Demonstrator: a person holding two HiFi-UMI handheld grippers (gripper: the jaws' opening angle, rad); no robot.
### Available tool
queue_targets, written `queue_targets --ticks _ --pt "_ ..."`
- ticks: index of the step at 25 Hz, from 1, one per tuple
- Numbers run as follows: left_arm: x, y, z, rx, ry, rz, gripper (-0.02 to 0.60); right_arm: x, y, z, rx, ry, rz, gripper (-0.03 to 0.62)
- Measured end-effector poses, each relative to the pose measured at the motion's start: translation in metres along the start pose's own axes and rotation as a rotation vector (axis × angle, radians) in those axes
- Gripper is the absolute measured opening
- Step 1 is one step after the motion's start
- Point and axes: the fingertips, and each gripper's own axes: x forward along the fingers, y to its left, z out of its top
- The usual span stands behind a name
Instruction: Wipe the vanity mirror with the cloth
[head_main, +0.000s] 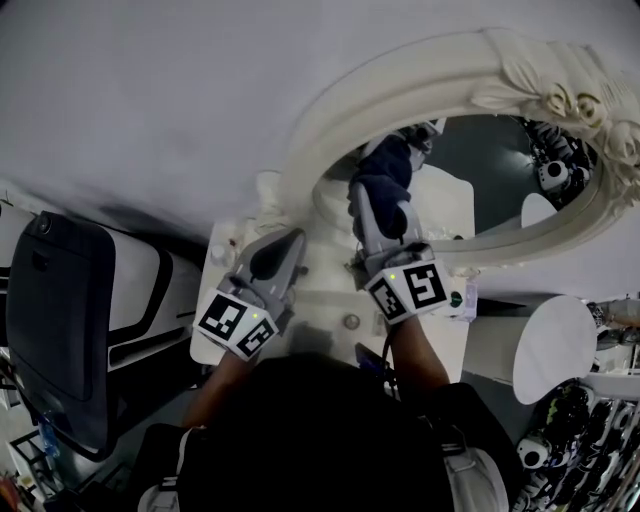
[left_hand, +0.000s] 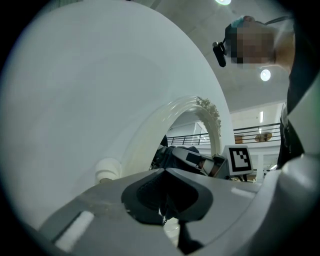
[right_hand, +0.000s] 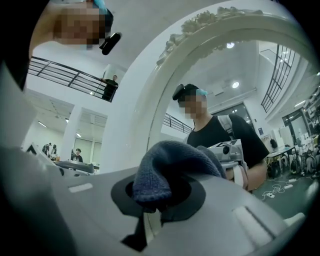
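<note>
right claw (right_hand: 159, 197): clamped on dark blue knitted cloth (right_hand: 172, 162) | left claw (left_hand: 166, 205): closed, empty | next: wipe cream-framed oval vanity mirror (head_main: 490, 200) in overlapping strokes, cloth leading

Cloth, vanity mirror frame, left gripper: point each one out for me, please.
cloth (right_hand: 172, 159): right gripper view, on the rounded knit fold at its top.
vanity mirror frame (head_main: 450, 75): head view, on the cream upper arc.
left gripper (head_main: 286, 247): head view, at its fingertips.
</note>
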Motion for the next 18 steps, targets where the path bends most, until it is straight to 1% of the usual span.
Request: queue_targets --ticks 4,9,12,15,18 --pt "-0.010 0.008 0.004 0.002 -0.002 0.014 0.002 0.015 0.017 -0.005 -0.004 0.003 0.029 0.028" --pt "-0.018 0.017 0.008 0.012 -0.007 0.026 0.002 0.029 0.030 -0.010 -0.002 0.005 0.050 0.028" --pt "-0.022 0.021 0.007 0.006 -0.009 0.038 0.002 0.035 0.037 -0.015 -0.019 0.014 0.059 0.028" --pt "-0.027 0.018 0.006 0.004 -0.005 0.044 0.002 0.034 0.039 -0.020 -0.019 0.029 0.060 0.026" --pt "-0.028 0.012 0.009 0.013 -0.011 0.041 0.002 0.031 0.039 -0.017 -0.004 0.023 0.067 0.028"
